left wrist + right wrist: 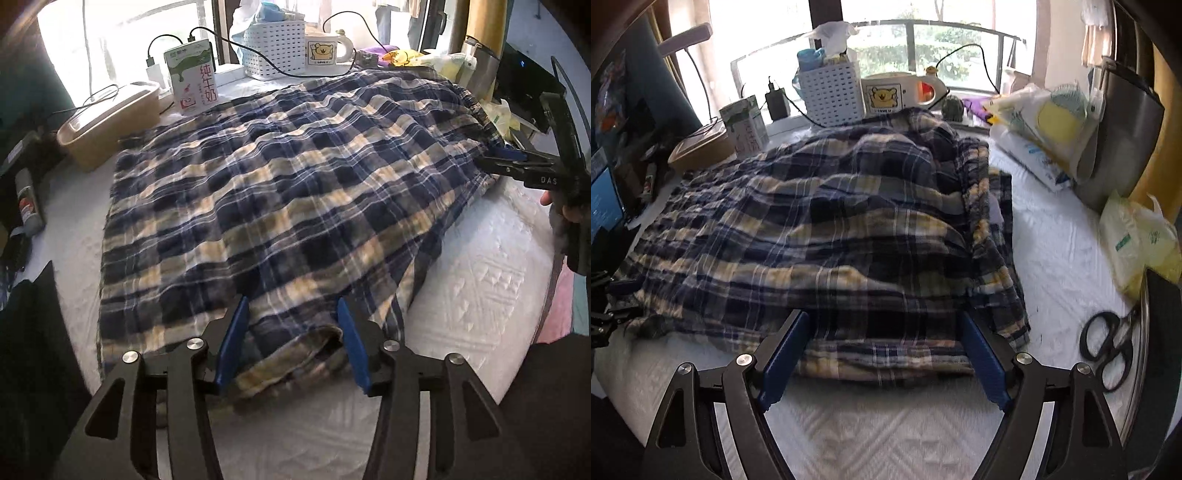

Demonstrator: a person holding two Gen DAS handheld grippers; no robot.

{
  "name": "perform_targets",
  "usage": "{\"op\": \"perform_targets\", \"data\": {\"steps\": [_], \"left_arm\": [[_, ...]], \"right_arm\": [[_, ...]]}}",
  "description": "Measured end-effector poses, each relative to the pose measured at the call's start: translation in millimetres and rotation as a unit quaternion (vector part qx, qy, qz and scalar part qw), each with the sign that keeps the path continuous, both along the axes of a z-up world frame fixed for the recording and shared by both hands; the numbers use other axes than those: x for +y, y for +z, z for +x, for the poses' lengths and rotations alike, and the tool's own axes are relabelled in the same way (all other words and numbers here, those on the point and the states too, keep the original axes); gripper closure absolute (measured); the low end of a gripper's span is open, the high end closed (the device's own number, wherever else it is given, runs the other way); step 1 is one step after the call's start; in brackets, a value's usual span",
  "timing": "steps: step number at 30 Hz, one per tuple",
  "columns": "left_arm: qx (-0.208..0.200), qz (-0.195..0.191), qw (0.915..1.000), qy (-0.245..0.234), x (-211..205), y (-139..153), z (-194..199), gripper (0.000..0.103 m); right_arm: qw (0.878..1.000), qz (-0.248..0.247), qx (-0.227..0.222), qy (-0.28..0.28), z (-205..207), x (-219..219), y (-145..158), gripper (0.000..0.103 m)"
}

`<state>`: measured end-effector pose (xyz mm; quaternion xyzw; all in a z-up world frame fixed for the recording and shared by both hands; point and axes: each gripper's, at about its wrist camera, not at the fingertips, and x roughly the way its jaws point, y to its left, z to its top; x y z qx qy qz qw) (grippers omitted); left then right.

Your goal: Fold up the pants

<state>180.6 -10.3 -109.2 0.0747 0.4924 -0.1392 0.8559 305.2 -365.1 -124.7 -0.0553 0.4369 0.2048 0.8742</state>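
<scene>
here, your plaid pants (280, 192) lie spread across the white quilted surface (480, 295), reaching from its near edge back toward the window ledge. your left gripper (291, 314) sits at the near hem with its blue pads wide apart, one on each side of a bunched fold of the fabric, not pinching it. your right gripper (882, 332) is likewise spread wide at the folded edge of the pants, pads flanking the cloth without closing on it; in the left wrist view the same gripper appears at the right edge of the garment. behind the pants, a white perforated basket (831, 94) holds a blue item and what looks like crumpled white material; the exact contents cannot be told. just beside it stands a white appliance with a bear sticker (901, 94). to the left, a milk carton (194, 75) stands upright next to a beige lidded box (110, 118), closed, contents hidden. black scissors (1108, 350) lie on the surface to the right, well apart from the pants, near yellow plastic bags (1137, 243).
</scene>
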Motion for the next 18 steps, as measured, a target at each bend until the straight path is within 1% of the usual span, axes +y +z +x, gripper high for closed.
{"op": "perform_targets", "data": {"steps": [3, 5, 6, 10, 14, 15, 16, 17, 18], "left_arm": [[0.01, 0.001, 0.9999, 0.002, 2.1, 3.6, 2.2, 0.052], [0.007, -0.004, 1.0, 0.003, 3.5, 10.6, 0.9, 0.052], [-0.001, -0.008, 1.0, 0.003, 4.0, 15.3, 2.6, 0.052], [-0.018, -0.026, 0.9995, 0.0, 3.9, 26.5, 4.8, 0.052], [-0.019, -0.019, 0.9996, 0.002, -3.1, 26.5, 8.3, 0.052], [-0.019, -0.019, 0.9996, 0.001, -4.9, 26.5, 9.2, 0.052], [-0.02, -0.021, 0.9996, -0.002, -6.1, 26.8, 9.0, 0.052], [-0.022, -0.022, 0.9995, -0.003, -7.1, 26.9, 9.2, 0.052], [-0.021, -0.023, 0.9995, -0.003, -8.3, 26.5, 9.7, 0.052]], "right_arm": [[1.0, 0.01, 0.001, 0.006, -8.3, -6.3, 4.7, 0.019], [1.0, 0.025, 0.007, 0.001, -12.7, -14.1, 9.4, 0.019], [0.999, 0.033, 0.005, -0.003, -15.2, -18.0, 12.6, 0.019], [0.998, 0.052, -0.024, -0.026, -18.3, -30.6, 26.1, 0.019], [0.996, 0.064, -0.044, -0.033, -7.7, -30.5, 31.5, 0.02], [0.996, 0.059, -0.047, -0.039, -1.4, -30.2, 30.9, 0.025], [0.996, 0.054, -0.049, -0.044, 4.3, -29.7, 29.9, 0.032], [0.996, 0.042, -0.05, -0.057, 11.3, -30.7, 27.5, 0.036], [0.996, 0.031, -0.049, -0.069, 17.1, -33.4, 25.4, 0.042]]}}
